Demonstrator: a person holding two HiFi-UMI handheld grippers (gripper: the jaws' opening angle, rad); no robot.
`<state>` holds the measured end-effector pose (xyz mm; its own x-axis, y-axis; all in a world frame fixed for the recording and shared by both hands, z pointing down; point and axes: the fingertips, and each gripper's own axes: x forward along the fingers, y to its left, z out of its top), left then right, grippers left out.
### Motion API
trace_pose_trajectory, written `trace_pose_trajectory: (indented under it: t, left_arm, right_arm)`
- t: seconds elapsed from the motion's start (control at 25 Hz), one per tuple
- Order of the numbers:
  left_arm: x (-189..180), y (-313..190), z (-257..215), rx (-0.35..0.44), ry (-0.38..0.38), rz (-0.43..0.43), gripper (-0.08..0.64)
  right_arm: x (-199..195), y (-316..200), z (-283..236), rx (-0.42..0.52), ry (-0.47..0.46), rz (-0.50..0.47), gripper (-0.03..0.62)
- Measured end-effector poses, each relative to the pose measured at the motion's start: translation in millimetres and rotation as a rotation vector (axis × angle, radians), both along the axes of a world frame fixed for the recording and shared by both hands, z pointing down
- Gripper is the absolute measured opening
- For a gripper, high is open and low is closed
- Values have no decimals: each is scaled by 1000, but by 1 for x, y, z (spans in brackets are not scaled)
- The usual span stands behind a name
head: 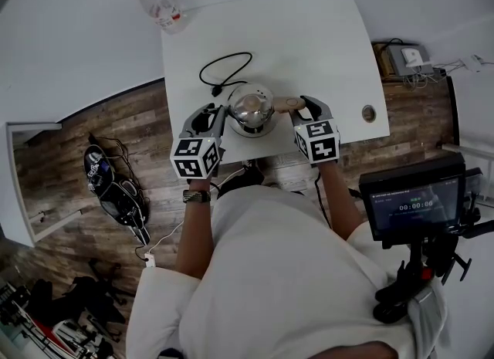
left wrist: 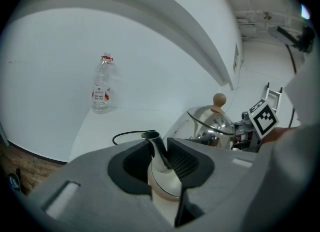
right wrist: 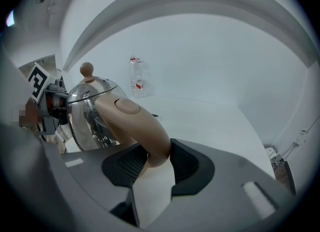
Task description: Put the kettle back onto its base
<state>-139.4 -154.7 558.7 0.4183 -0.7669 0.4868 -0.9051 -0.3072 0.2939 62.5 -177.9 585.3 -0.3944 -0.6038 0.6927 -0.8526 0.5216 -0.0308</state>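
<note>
A shiny steel kettle [head: 252, 109] with a beige handle and a round knob sits low over the near edge of the white table [head: 309, 41], between my two grippers. My left gripper [head: 214, 120] is shut on the kettle's thin spout [left wrist: 154, 148], which stands between its pads in the left gripper view. My right gripper [head: 303, 107] is shut on the beige handle [right wrist: 131, 118]. A black cord [head: 225, 68] loops on the table just behind the kettle. The base is hidden under the kettle, and I cannot tell whether the kettle rests on it.
A clear plastic bottle [head: 158, 2] with a red label stands at the table's far left corner. A round cable hole [head: 369, 113] lies in the table's near right corner. A stand with a screen [head: 417, 199] stands to my right, off the table.
</note>
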Motion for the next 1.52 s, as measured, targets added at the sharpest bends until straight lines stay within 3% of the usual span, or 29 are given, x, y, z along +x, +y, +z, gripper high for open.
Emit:
trace_pose_trajectory:
  t: [1.16,1.52]
  left_arm:
    - [0,-2,18,-24,-12,0,103]
    - [-1,-4,20,29,-30,9,103]
  right_arm:
    - [0,-4,17,-27,29,-24,144]
    - [-3,-7,26,-40,-4,-22,144]
